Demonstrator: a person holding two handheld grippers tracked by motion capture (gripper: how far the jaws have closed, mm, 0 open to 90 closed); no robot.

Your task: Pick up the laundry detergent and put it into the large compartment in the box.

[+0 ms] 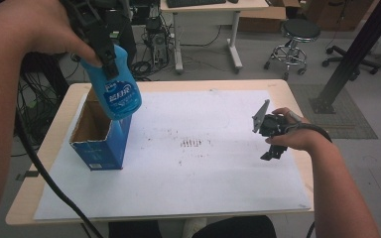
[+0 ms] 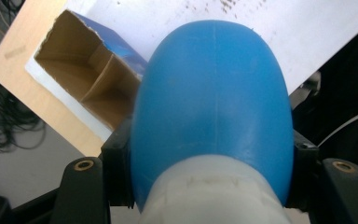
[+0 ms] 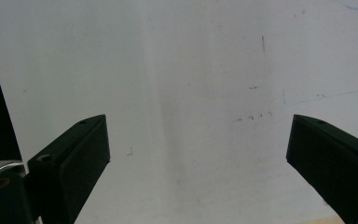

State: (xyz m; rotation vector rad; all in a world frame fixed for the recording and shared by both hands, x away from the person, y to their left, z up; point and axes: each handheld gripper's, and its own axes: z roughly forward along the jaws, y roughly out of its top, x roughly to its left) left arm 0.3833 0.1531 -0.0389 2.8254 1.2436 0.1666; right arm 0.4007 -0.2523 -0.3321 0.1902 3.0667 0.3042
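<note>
The left gripper [image 2: 212, 186] clamps a blue bottle [image 2: 212, 116] by its white neck, above the open cardboard box [image 1: 99, 134]; its label shows from the high view. Well right of the box, the right gripper [image 3: 198, 154] gapes wide over white paper [image 3: 191, 70].

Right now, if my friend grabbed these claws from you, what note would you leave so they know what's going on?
Left claw: shut on the blue plastic bottle with the white cap, gripping it near the cap and holding it in the air above the open blue cardboard box.
Right claw: open and empty, low over the white paper sheet on the table's right side.
The box stands at the left of the table, top open, with a cardboard divider inside.
Done: bottle picked up and brought over the box.
Left: probably lower the bottle into a compartment, then let go.
</note>
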